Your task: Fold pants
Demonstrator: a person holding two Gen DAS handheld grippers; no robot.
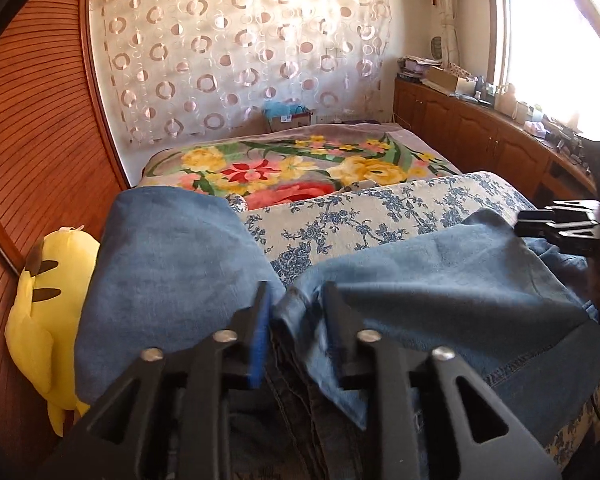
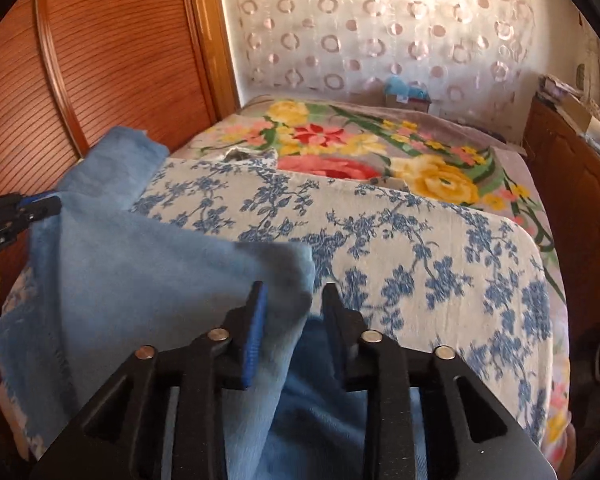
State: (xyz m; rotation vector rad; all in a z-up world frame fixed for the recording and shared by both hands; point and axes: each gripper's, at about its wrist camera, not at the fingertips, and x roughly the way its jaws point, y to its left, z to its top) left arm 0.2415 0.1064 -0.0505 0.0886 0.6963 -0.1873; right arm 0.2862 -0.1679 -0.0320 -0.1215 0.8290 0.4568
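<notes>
Two claws over blue pants (image 1: pixel 172 264) on bed's blue-floral cover (image 2: pixel 400 248). Left claw (image 1: pixel 296 300) partly open, denim between jaws, not pinched. Right claw (image 2: pixel 292 300) partly open w/ pant edge between.

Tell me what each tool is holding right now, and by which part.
Nothing is clamped. Both the left tool and right tool stand open, with folds of the pants lying loose in each gap.
</notes>
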